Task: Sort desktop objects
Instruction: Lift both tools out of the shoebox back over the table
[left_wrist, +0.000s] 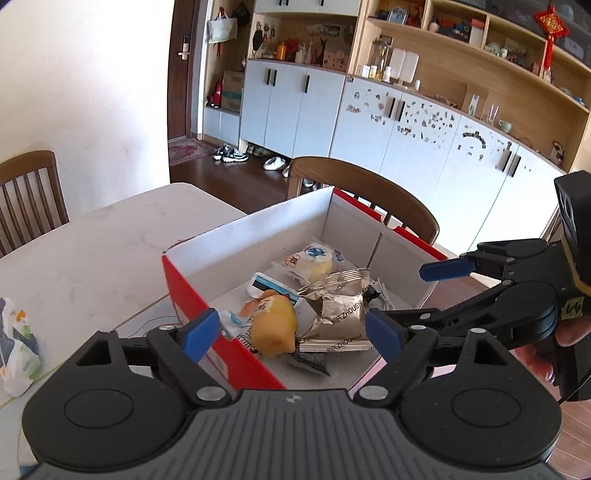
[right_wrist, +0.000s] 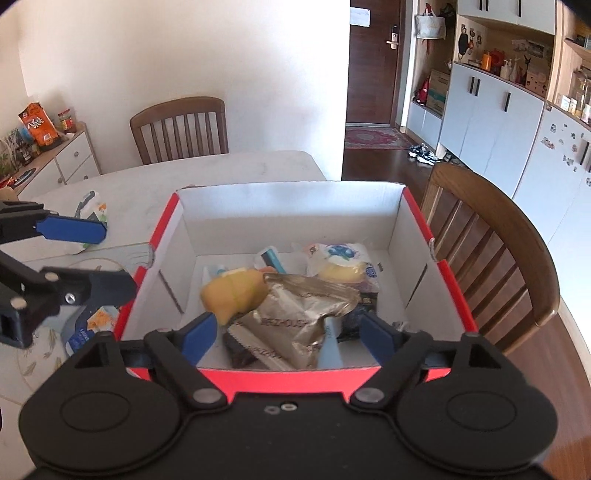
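I am holding my left gripper (left_wrist: 291, 336) wide open above the red box (left_wrist: 192, 295), nothing between its blue pads. A yellow bun (left_wrist: 275, 328) and a silver wrapper (left_wrist: 341, 314) are lying inside. My right gripper (left_wrist: 413, 295) is hovering open alongside.

Bright daylight is seen in both views, w/ strong fisheye bending at the edges and dark vignetted corners. The yellow bread-like snack packet (right_wrist: 234, 293) is motion-blurred in the right wrist view. Soft shadows are cast inside the red-and-white cardboard box (right_wrist: 288, 218).
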